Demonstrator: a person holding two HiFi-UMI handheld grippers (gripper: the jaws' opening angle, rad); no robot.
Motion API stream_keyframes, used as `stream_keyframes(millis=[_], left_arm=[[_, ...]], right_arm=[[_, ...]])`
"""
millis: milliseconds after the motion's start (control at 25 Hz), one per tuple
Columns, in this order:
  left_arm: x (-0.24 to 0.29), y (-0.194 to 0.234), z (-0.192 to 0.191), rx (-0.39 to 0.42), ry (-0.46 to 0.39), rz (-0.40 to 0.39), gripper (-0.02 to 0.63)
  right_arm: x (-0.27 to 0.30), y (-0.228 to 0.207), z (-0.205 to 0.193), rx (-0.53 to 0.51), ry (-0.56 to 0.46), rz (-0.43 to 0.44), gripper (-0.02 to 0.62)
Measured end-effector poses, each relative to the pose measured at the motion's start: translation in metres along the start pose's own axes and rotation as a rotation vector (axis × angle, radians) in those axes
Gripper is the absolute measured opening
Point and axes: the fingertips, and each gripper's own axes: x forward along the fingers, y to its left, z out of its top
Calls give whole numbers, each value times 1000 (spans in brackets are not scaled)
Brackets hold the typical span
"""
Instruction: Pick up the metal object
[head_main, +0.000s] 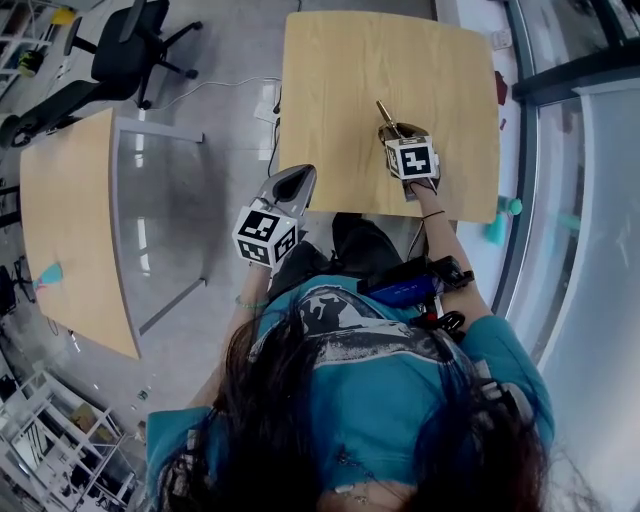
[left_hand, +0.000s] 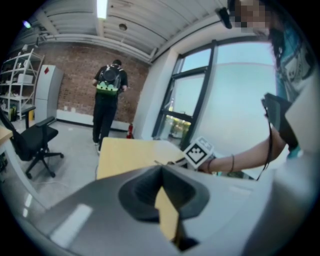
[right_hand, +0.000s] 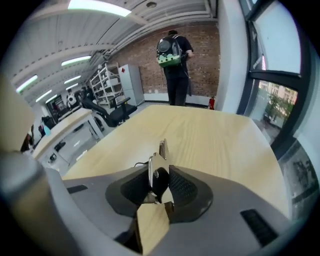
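Note:
A slim metal object (head_main: 384, 109) with a silvery body and a brass-coloured tip pokes out past my right gripper (head_main: 392, 130) over the near right part of the wooden table (head_main: 340, 60). In the right gripper view the metal object (right_hand: 152, 172) stands upright between the dark pads. My right gripper (right_hand: 159, 176) is shut on it, with the pads pressing on both sides. My left gripper (head_main: 299, 174) hangs off the table by its near left corner. In the left gripper view the left gripper (left_hand: 161, 171) has its tips meeting and holds nothing.
A second wooden table (head_main: 60, 230) stands at the left and a black office chair (head_main: 130, 50) beyond it. A person with a backpack (right_hand: 175, 55) stands past the table's far end. A glass wall (head_main: 590, 200) runs along the right, with a teal item (head_main: 497, 228) beside it.

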Motion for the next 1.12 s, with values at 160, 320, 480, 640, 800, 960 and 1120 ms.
stream_keyframes(millis=[160, 320, 480, 640, 800, 960, 1120], left_arm=[[-15, -2, -4, 2, -8, -16, 2], [-33, -6, -6, 16, -29, -37, 2], [-58, -9, -12, 33, -48, -58, 2], [-84, -13, -21, 50, -62, -90, 2], [-116, -16, -34, 60, -70, -118, 2], [-150, -19, -54, 56, -69, -148, 2], [-198, -37, -84, 45, -64, -185, 0]], right_arm=[[-30, 17, 1, 229, -88, 67, 103], [-65, 40, 1, 333, -157, 104, 101], [-101, 79, -1, 360, -223, 163, 100], [-137, 120, -6, 425, -299, 223, 100], [-169, 166, -20, 447, -347, 237, 100], [-193, 212, -43, 471, -369, 244, 100], [-230, 263, -82, 484, -377, 223, 100]])
